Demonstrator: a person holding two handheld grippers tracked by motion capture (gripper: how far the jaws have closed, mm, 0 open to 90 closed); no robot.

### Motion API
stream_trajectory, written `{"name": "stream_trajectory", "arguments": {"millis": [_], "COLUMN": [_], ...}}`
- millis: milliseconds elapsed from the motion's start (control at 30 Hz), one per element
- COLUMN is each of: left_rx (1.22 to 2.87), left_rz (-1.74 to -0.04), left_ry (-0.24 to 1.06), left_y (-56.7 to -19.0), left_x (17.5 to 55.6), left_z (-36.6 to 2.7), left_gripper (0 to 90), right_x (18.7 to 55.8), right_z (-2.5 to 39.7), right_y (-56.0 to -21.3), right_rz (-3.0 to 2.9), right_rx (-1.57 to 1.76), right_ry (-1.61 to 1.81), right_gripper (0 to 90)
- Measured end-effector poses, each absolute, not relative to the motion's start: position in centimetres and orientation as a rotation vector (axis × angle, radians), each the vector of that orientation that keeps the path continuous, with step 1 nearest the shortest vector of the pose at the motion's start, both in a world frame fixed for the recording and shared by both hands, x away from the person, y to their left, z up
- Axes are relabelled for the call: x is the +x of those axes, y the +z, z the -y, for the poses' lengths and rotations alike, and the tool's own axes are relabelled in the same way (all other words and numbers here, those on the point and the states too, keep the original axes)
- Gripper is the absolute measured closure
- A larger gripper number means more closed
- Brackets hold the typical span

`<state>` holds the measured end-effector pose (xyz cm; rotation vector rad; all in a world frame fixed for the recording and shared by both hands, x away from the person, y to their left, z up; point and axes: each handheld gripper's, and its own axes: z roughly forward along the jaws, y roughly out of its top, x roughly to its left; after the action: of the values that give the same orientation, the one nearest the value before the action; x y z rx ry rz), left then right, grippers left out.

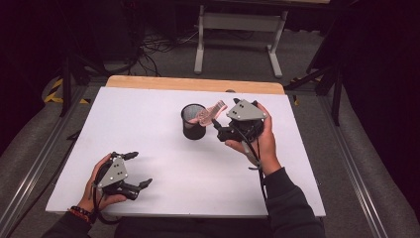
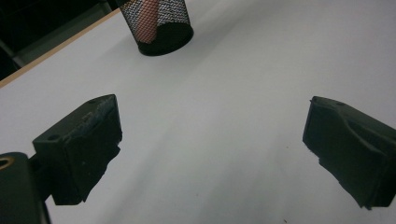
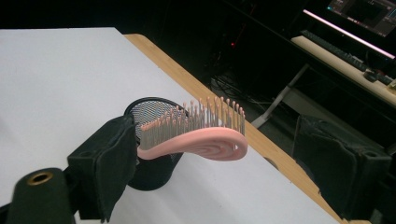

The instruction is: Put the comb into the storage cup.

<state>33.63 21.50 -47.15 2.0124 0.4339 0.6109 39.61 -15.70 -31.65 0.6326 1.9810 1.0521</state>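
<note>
- Though lodged handle-first in the black mesh cup (image 1: 193, 125), sticks out at a slant: pink hairbrush (image 3: 196, 140), bristles up, head well clear of the rim and leaning toward the desk's (image 1: 148, 114) far right corner.
- Stands with the cup toward the far edge of the desk, about midway along it.
- Likely light and stiff, by the look of the moulded plastic; little fear of breakage, though smooth enough on the curved back to slip under a loose pinch.
- Bristles probably springy and yielding, so poor ground for a grip; better to close across the flat sides of the head or the neck just above the rim.
- Cup also light by its looks and apt to tip or ride up with the brush if pulled sideways; a straight lift along the handle seems safer.
- Right tool (image 1: 220, 121): spread wide, one jaw on either side of the brush head, the nearer jaw close against the neck by the rim, the other well apart; contact hard to tell, nothing clamped.
- Left tool (image 1: 141, 168): near the front left corner of the desk, also spread wide, bare white surface between the jaws, holding nothing.
</note>
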Motion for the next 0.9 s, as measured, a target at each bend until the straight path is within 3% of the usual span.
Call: {"name": "stream_trajectory", "arguments": {"millis": [900], "left_rx": [2.023], "left_rz": [-0.434], "left_ry": [0.595], "left_y": [-47.3], "left_x": [33.7], "left_z": [-21.3], "left_gripper": [5.4], "right_x": [37.4], "right_z": [18.0], "right_y": [-34.7], "right_rz": [-1.917], "right_rx": [0.6], "right_ry": [1.145], "right_gripper": [13.5]}}
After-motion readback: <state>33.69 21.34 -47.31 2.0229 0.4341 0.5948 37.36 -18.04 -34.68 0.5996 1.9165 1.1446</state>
